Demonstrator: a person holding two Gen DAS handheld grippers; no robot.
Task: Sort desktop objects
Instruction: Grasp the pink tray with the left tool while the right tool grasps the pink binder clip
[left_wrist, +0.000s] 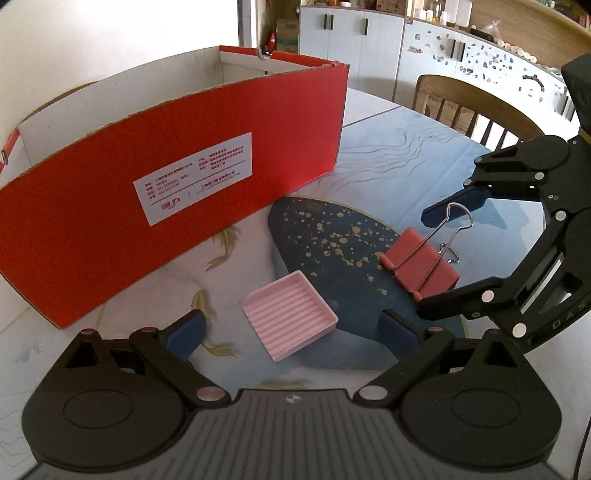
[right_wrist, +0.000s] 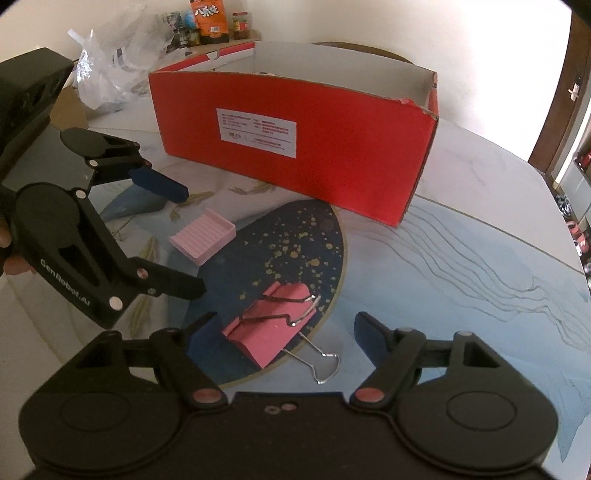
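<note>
the pink binder clip is seen lying on the table, between the spread fingers of the right gripper. the left gripper is held wide apart around the pink tray, near the red box.

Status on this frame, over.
Left gripper open over pink tray. Right gripper open around binder clip, not gripping. Red box open behind. Nothing in the way.

The black left gripper carries white lettering "GenRobot.AI" along its arm. The black right gripper shows partial letters "DAS". The white label on the red cardboard box bears illegible print.
</note>
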